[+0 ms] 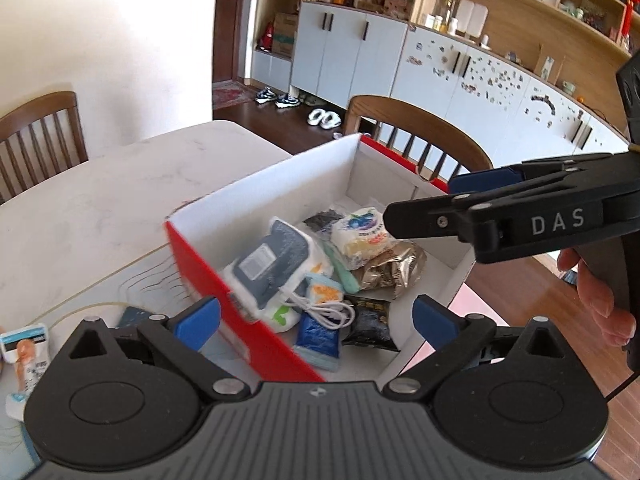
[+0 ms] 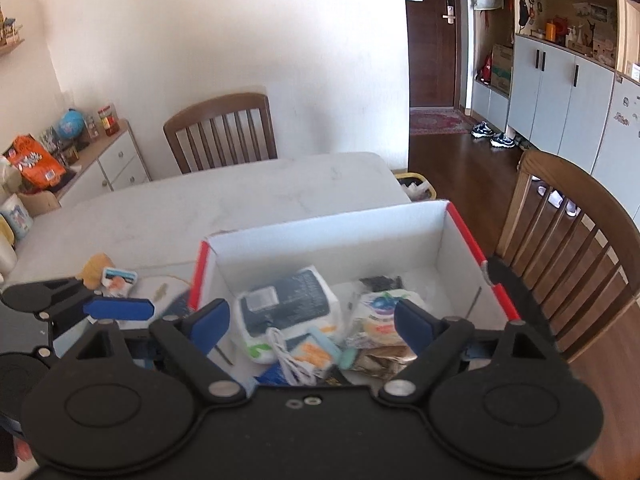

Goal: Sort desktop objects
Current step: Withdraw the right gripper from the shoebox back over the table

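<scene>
A red box with white inner walls stands on the marble table. Inside lie a white-and-navy tissue pack, a coiled white cable, a blueberry-print packet, a silver foil packet, a black packet and a blue packet. My left gripper hangs open above the box's near end, with nothing between its fingers. My right gripper is open too, held over the box from the right and empty.
A small white-and-orange packet and a dark blue item lie on the table left of the box. Wooden chairs stand at the far side and right. The table's right edge runs close beside the box.
</scene>
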`<state>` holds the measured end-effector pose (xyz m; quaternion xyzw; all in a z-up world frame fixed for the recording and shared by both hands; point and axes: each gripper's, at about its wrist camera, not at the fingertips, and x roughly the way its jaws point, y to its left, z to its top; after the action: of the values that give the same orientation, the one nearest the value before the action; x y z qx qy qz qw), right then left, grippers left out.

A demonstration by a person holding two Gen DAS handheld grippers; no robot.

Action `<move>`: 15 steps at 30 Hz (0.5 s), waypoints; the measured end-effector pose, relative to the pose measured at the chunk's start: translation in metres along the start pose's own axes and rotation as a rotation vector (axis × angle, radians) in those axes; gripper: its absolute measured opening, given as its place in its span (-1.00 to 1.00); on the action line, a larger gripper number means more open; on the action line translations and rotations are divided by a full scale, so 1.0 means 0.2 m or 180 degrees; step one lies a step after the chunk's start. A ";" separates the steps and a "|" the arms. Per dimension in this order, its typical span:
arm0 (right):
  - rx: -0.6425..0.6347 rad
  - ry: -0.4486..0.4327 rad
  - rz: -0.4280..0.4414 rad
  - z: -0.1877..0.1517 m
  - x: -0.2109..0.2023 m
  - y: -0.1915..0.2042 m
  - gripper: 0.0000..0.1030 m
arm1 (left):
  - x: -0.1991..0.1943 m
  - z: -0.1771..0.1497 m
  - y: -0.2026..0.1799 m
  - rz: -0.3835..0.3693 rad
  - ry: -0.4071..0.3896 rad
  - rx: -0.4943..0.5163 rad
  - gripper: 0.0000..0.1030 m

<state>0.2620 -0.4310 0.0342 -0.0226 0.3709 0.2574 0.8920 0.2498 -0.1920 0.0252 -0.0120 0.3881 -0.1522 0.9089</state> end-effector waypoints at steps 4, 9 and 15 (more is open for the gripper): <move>0.0004 -0.0047 0.0020 0.00 0.00 0.09 0.74 | -0.07 -0.02 0.08 0.0016 -0.0050 -0.0092 0.99; -0.0008 -0.0059 0.0062 0.01 0.03 0.22 0.74 | -0.15 -0.07 0.20 0.0072 -0.0094 -0.0147 0.99; -0.0059 -0.0061 0.0099 0.02 0.08 0.39 0.74 | -0.22 -0.15 0.38 0.0184 -0.0105 -0.0230 0.99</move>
<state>0.2371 -0.3547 0.0379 -0.0226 0.3603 0.2749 0.8911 0.2202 -0.1035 0.0249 -0.0361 0.3786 -0.1115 0.9181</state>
